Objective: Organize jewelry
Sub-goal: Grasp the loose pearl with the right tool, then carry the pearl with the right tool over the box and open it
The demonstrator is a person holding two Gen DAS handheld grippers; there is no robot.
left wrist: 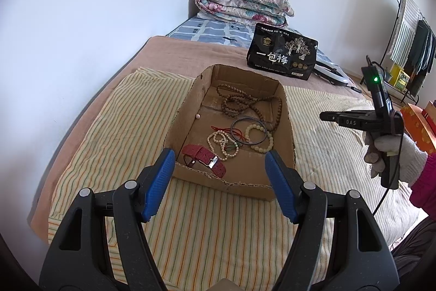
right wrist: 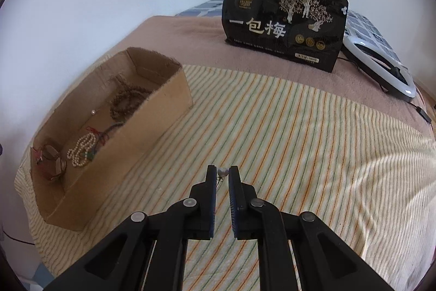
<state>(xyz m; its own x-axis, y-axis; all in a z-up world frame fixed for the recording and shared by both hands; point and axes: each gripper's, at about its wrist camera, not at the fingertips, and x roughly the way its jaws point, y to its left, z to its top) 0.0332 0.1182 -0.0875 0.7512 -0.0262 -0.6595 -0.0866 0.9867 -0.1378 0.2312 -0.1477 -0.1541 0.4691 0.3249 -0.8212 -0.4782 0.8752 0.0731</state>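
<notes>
Left gripper (left wrist: 220, 187): nearest the lens; fingers spread wide, nothing between them, hovered just short of the box's near wall.
Right gripper (right wrist: 223, 176): fingers pinched nearly together on a small white earring (right wrist: 222, 171) at the very tips; thin wire hook hung below it against the left finger.
Right hand (left wrist: 387, 154): gloved, seen from the left view, gripper held above the sheet to the right of the box.
Box (left wrist: 190, 100): open cardboard, sat on the striped sheet (right wrist: 272, 127) on the bed.
Box contents: brown bead strings (left wrist: 245, 100) at the far end; pale bead bracelet (left wrist: 259, 138) and dark bangle (left wrist: 248, 131) overlapping mid-box; small pearl strand (left wrist: 222, 143); red watch strap (left wrist: 204, 157) by the near wall; one loose pearl (left wrist: 197, 116) by the left wall.
Earring place: in the right fingers, above the sheet, well apart from the box.
Handling, judged: tiny, very light, hard bead plus thin bendable hook; could slip or twist out of the tips.
Hold point, judged: on the bead body, not the wire.
Risk, judged: dropped on the sheet it would be hard to spot.
Step, judged: carrying it toward the box.
Background: black bag (right wrist: 283, 23), folded quilt (left wrist: 242, 4).
</notes>
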